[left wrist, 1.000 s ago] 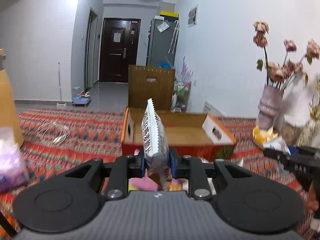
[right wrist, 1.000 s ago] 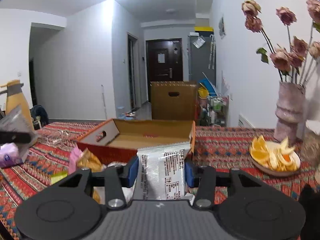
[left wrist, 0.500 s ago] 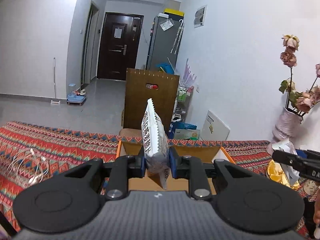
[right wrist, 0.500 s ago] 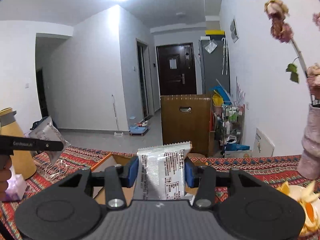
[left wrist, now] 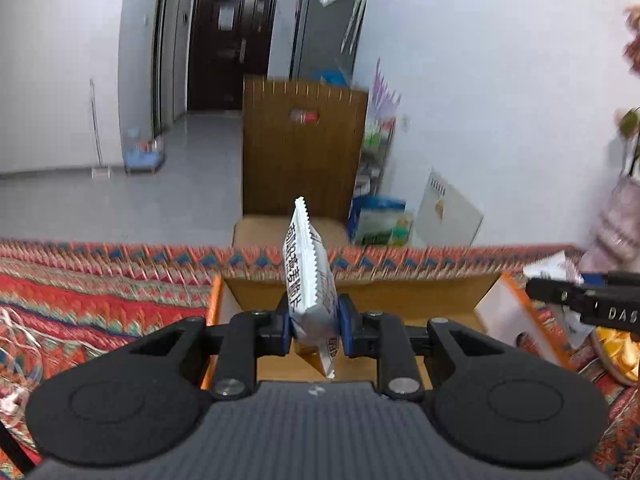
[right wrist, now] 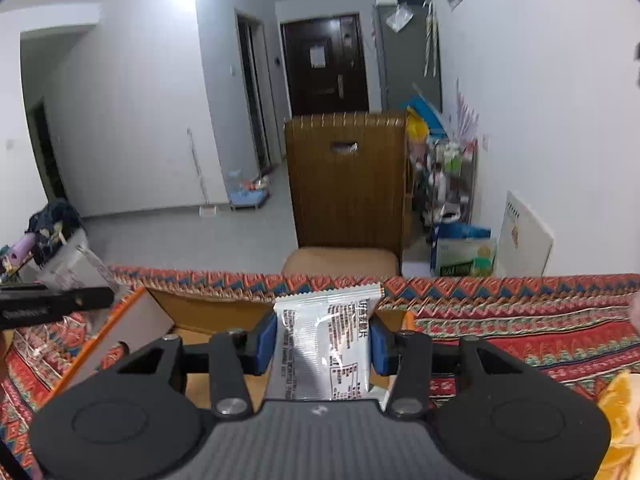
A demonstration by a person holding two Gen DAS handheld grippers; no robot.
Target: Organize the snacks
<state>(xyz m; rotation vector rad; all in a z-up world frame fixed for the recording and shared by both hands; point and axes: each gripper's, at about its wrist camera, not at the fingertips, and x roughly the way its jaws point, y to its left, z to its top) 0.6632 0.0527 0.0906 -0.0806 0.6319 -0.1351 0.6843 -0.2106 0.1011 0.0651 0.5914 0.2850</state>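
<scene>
My left gripper (left wrist: 313,330) is shut on a white snack packet (left wrist: 308,276) held edge-on and upright, above the open cardboard box (left wrist: 400,300). My right gripper (right wrist: 323,346) is shut on a flat silver-white snack packet (right wrist: 326,340), also over the open cardboard box (right wrist: 200,316). The right gripper's arm (left wrist: 588,300) shows at the right edge of the left wrist view, and the left gripper's arm (right wrist: 52,304) at the left edge of the right wrist view. The box floor under both packets looks bare.
The box rests on a table with a red patterned cloth (left wrist: 100,288) near its far edge. A plate of orange slices (right wrist: 618,404) lies at the right, and a vase (left wrist: 616,216) stands there too. A wooden chair (right wrist: 348,184) stands beyond the table.
Both grippers have moved forward across the table with their packets, from in front of the box to over it. The far table edge and chair are now closer.
</scene>
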